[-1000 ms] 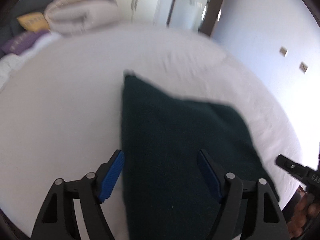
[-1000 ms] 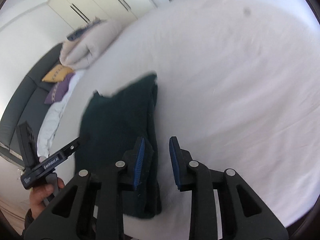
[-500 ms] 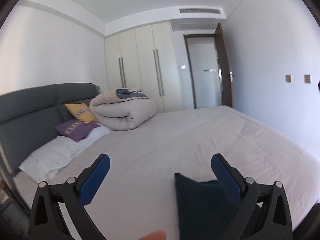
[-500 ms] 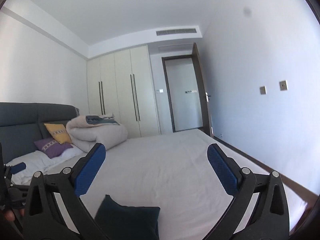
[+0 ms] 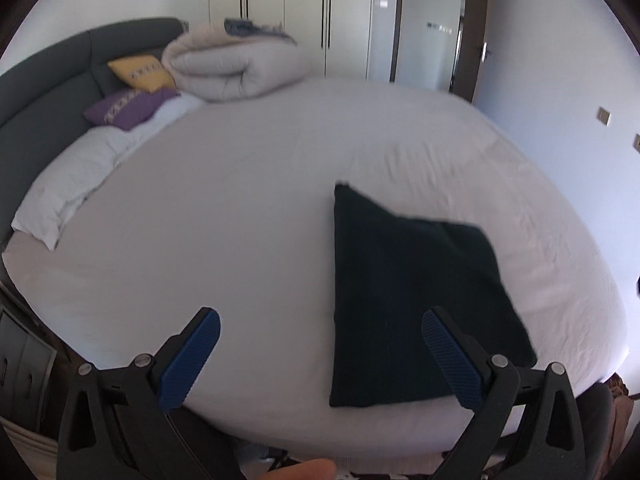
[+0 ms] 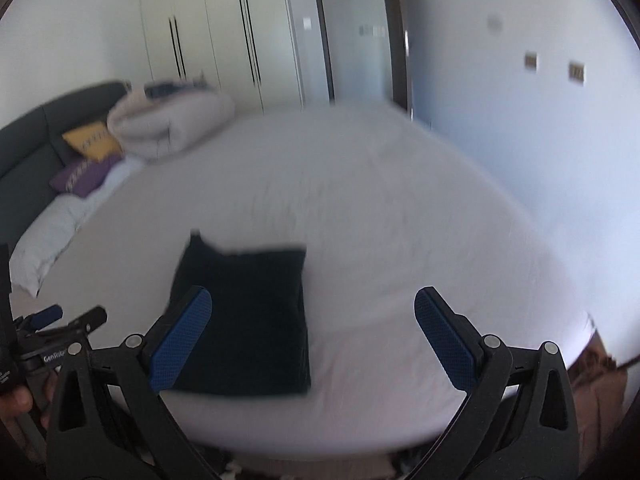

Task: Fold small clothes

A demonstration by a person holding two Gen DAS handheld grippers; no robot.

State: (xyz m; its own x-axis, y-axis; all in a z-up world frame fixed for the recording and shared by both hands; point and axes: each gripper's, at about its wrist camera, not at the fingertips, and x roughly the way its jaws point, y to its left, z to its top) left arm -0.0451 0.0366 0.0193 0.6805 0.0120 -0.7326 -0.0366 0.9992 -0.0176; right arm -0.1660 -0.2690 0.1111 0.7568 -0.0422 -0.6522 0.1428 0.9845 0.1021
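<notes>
A dark, flat, folded rectangular garment (image 5: 416, 300) is lying near the white bed's (image 5: 240, 208) front edge, both the left gripper (image 5: 320, 356) and right gripper (image 6: 312, 340) hovering wide open and empty

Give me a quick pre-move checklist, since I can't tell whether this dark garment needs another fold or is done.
1. Left gripper open and empty: ok.
2. Right gripper open and empty: ok.
3. Dark garment lying flat on the bed sheet, as a compact rectangle: ok.
4. Garment edges aligned: cannot tell, motion blur in both views.
5. Sheet bare right around the garment: ok.
6. Folded duvet and pillows well away from the garment: ok.
</notes>
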